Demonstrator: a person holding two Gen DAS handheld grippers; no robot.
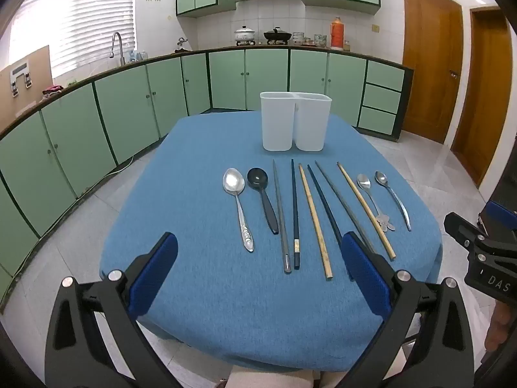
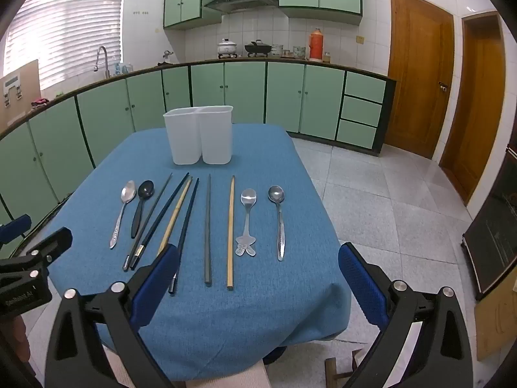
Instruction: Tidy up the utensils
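Observation:
A white two-compartment holder (image 1: pixel 295 121) (image 2: pixel 199 134) stands at the far side of the blue-clothed table (image 1: pixel 210 307) (image 2: pixel 290 168). In front of it lies a row of utensils: a large silver spoon (image 1: pixel 237 207) (image 2: pixel 121 211), a black spoon (image 1: pixel 263 199) (image 2: pixel 141 207), several chopsticks (image 1: pixel 315 220) (image 2: pixel 207 226) in grey, dark and bamboo, then two small silver spoons (image 1: pixel 371 200) (image 2: pixel 279 220). My left gripper (image 1: pixel 258 245) hovers open above the near ends of the chopsticks. Open too, my right gripper (image 2: pixel 258 255) hangs over the table's near right part. Neither holds anything.
Green kitchen cabinets (image 1: pixel 129 110) curve round the back and left, with pots and a flask on the counter. Wooden doors (image 2: pixel 416 74) stand at the right. Tiled floor (image 2: pixel 387 200) surrounds the table. The other gripper shows at each view's edge.

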